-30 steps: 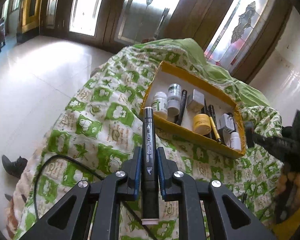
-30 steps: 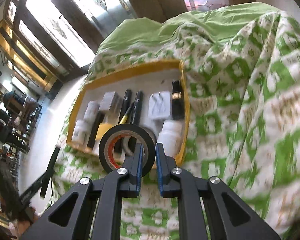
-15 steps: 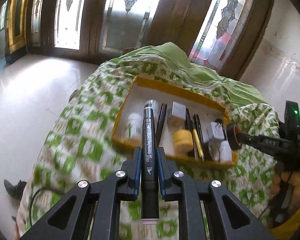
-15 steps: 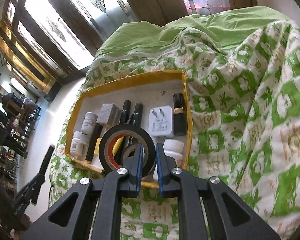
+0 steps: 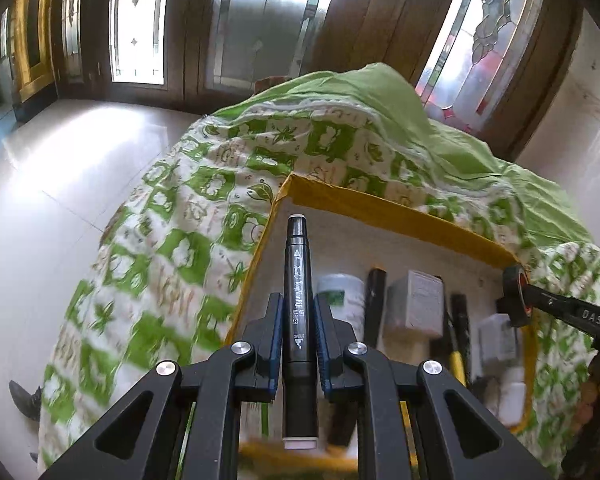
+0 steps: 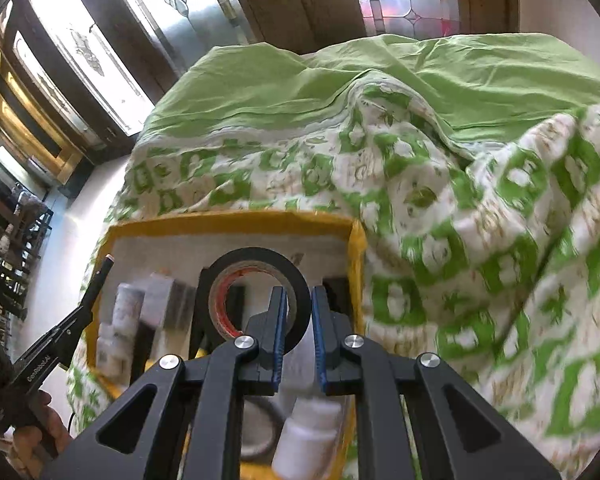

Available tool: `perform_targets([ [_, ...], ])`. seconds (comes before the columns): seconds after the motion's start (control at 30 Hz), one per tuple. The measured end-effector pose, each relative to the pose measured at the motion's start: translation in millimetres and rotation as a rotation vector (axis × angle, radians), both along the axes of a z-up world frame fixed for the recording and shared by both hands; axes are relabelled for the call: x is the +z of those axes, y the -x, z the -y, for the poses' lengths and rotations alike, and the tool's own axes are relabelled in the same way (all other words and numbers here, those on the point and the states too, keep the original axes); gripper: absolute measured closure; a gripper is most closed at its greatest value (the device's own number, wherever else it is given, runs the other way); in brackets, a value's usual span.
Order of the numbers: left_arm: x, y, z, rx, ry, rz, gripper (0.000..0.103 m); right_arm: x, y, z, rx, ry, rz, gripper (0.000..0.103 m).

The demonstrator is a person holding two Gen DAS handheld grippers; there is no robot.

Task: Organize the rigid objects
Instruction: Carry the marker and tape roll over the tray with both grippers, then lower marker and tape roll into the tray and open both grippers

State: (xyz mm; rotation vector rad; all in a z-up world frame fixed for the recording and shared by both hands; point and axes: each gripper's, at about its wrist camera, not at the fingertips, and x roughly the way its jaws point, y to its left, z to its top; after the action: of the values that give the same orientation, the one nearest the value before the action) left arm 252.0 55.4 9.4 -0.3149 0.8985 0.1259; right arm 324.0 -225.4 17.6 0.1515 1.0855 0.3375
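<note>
My left gripper is shut on a black marker, held lengthwise over the left end of the yellow-rimmed box. My right gripper is shut on a roll of black tape and holds it over the right part of the same box. The tape and right gripper also show at the right edge of the left wrist view. The marker tip and left gripper show at the left of the right wrist view. The box holds white bottles, a grey cube, pens and a white bottle.
The box lies on a green and white patterned cloth over a raised surface, with plain green cloth behind it. Glossy floor lies to the left. Stained-glass doors stand behind.
Both grippers have moved forward over the box, each still holding its object. The box now fills the lower part of both views.
</note>
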Motion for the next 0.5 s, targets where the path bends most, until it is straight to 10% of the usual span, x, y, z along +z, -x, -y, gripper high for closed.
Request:
perform_targets([
  [0.4, -10.3, 9.0, 8.4, -0.02, -0.03, -0.017, 0.085, -23.1, -18.9, -37.8, 0.074, 0.069, 0.064, 0.089],
  [0.5, 1.4, 32.4, 12.5, -0.003, -0.05, 0.0, 0.054, -15.5, -9.4, -29.4, 0.039, 0.052, 0.104, 0.082],
])
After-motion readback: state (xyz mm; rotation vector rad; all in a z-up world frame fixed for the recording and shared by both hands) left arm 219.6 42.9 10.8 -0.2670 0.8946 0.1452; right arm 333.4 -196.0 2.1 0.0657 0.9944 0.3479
